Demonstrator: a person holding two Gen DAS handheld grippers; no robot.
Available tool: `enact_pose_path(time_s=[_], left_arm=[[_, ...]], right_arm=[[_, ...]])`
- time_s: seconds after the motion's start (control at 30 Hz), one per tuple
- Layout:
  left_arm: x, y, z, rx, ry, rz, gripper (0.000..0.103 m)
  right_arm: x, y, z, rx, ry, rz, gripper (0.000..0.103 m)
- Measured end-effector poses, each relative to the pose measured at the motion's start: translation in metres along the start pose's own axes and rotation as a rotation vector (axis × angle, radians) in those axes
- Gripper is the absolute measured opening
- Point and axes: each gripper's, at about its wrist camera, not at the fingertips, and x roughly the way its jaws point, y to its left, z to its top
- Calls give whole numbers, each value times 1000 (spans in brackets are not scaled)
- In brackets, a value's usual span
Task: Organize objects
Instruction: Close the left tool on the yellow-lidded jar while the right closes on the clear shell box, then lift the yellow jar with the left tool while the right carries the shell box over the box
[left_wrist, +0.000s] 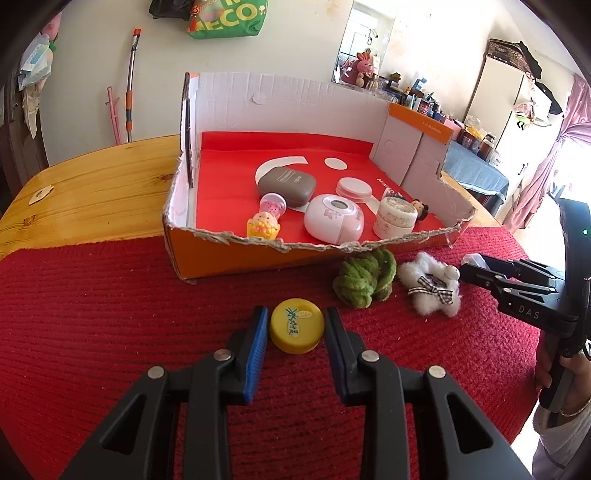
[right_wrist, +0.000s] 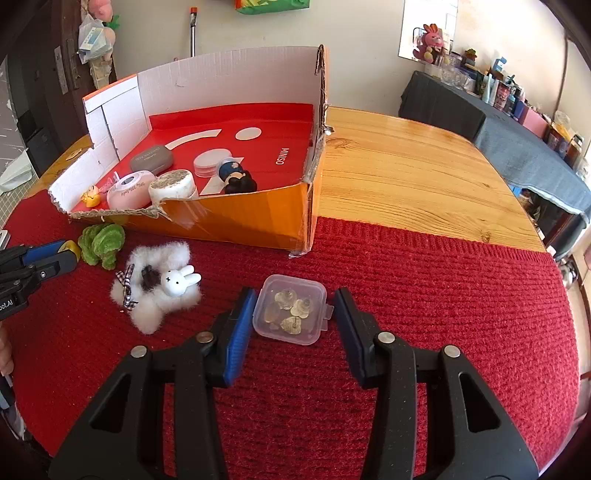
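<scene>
Fingers first. Left gripper (left_wrist: 296, 328): blue-padded jaws drawn in around a small round yellow plastic cap with green lettering (left_wrist: 296, 329); pads at its rim or a hair off, contact not certain. Right gripper (right_wrist: 293, 314): jaws either side of a small clear square plastic box with a snap tab, holding pale heart-shaped trinkets (right_wrist: 291, 309); near pad at the wall, far pad short of the tab, a gap showing.

Handling, as judged: cap light, stiff, smooth-sided, likely to squirt out if pinched high, so take it low across the widest part. Box light, rigid but thin-walled, slippery; grip the flat walls, not the tab, and keep it level since the contents look loose.

Both rest on a red ribbed knitted cloth (left_wrist: 110, 314), soft, some give under a push. Beside them a green woolly knotted toy (left_wrist: 364, 282) and a white fluffy charm with a checked bow (left_wrist: 430, 291). Beyond, an orange cardboard box with torn front edge and red liner (left_wrist: 221, 254), already holding small pieces. Underneath, a varnished pine table (right_wrist: 406, 166). Cluttered room, bright window light.
</scene>
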Motion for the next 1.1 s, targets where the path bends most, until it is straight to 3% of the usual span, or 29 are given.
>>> enact_pose_path(time_s=[0.33,0.73,1.1], left_arm=[[-13,-9,-4,28,-22,3,32],[-57,-13,3,35,-115,6,32],[-73,-14,2,33,-141,12,32]], right_arm=[[-17,8,-3,-46,-80,6,40],[-64,27,9,-97,-164,40,40],[-72,38,4,-113,-159,77,40]])
